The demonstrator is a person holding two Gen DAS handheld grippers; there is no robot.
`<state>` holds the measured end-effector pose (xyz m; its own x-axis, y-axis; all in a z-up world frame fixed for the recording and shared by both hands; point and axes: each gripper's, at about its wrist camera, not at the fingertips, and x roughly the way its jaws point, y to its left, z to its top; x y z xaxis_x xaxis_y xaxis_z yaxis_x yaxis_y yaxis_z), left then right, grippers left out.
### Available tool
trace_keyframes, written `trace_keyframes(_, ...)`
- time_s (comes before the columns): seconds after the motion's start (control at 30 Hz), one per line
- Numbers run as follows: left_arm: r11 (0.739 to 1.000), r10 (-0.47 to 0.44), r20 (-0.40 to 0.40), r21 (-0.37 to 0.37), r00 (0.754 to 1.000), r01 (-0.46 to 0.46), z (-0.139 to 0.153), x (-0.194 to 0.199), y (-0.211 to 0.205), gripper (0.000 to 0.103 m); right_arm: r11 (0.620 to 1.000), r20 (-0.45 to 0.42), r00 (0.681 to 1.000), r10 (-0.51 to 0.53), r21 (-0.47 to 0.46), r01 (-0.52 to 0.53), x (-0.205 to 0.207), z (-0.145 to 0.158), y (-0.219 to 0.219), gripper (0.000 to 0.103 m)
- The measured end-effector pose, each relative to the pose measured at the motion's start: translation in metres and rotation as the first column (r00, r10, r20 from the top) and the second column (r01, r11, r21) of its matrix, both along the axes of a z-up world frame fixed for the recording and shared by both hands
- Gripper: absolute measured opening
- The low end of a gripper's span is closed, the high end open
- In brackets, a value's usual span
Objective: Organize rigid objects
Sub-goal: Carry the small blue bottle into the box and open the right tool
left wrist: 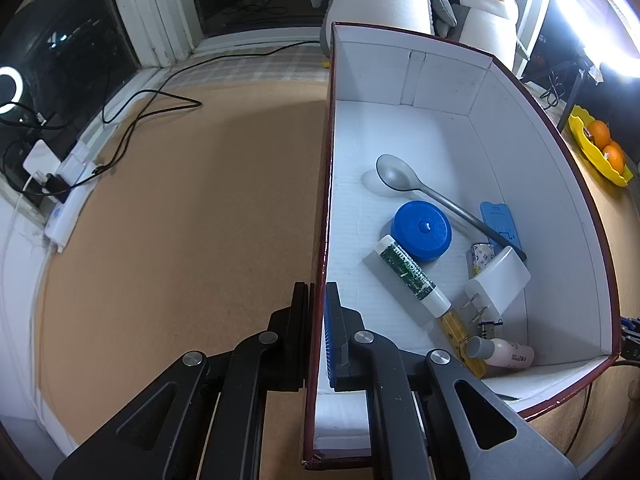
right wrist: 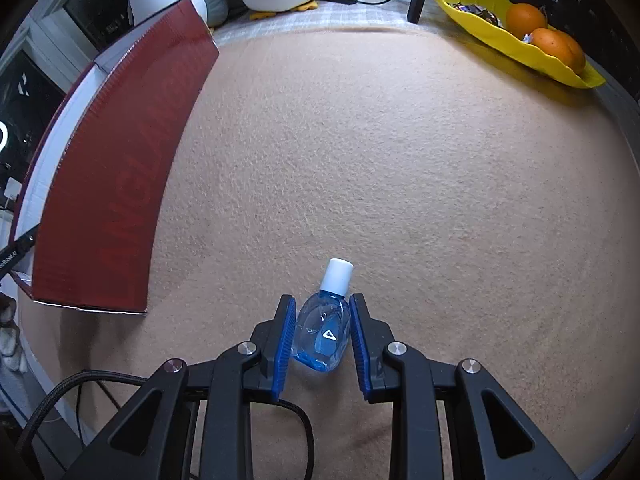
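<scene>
A box, red outside and white inside [left wrist: 448, 128], stands on the tan table cover. My left gripper [left wrist: 318, 292] is shut on the box's near left wall, one finger outside and one inside. Lying in the box are a grey spoon [left wrist: 400, 178], a blue round lid [left wrist: 422, 232], a green-and-white tube [left wrist: 412, 276], a white charger [left wrist: 498, 280] and a small grey-capped bottle [left wrist: 504, 352]. In the right wrist view my right gripper [right wrist: 322, 300] is shut on a small clear blue bottle with a white cap [right wrist: 322, 332], to the right of the red box [right wrist: 116, 160].
A yellow dish with oranges [right wrist: 520, 44] sits at the table's far right edge. Plush penguins [left wrist: 488, 12] stand behind the box. Black cables [left wrist: 152, 100] and a white power strip [left wrist: 68, 208] lie along the left edge by the window.
</scene>
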<state>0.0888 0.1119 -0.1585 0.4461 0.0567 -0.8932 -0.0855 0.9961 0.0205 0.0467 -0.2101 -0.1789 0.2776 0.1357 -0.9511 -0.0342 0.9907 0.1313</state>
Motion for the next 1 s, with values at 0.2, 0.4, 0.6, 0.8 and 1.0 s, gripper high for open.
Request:
trace_keyframes(0.2,1.0,0.005,-0.003,0.005,1.0,-0.005,0.0,0.0,-0.001,0.006,1.0,0.056,0.998,-0.015,0.018,0.014,-0.014,0.022,-0.011,0.024)
trace_keyframes(0.4,1.0,0.012,-0.002,0.009,1.0,-0.012,0.001,0.0,-0.001,0.006,1.0,0.143,0.99,0.015,0.023,-0.019,-0.016,0.059,-0.006,0.024)
trace_keyframes(0.6,1.0,0.027,0.01,0.007,1.0,-0.027,0.006,-0.001,-0.001,0.006,0.995,0.227,0.972,0.067,0.058,-0.082,0.0,0.091,0.02,0.024)
trace_keyframes(0.8,0.999,0.04,0.018,0.008,0.999,-0.04,0.009,-0.003,-0.002,0.006,0.979,0.287,0.944,0.161,0.076,-0.19,0.02,0.109,0.061,0.024)
trace_keyframes(1.0,0.998,0.063,0.019,0.004,0.998,-0.063,0.009,-0.006,0.0,0.006,0.952,0.319,0.913,0.255,0.084,-0.296,0.033,0.117,0.101,0.024)
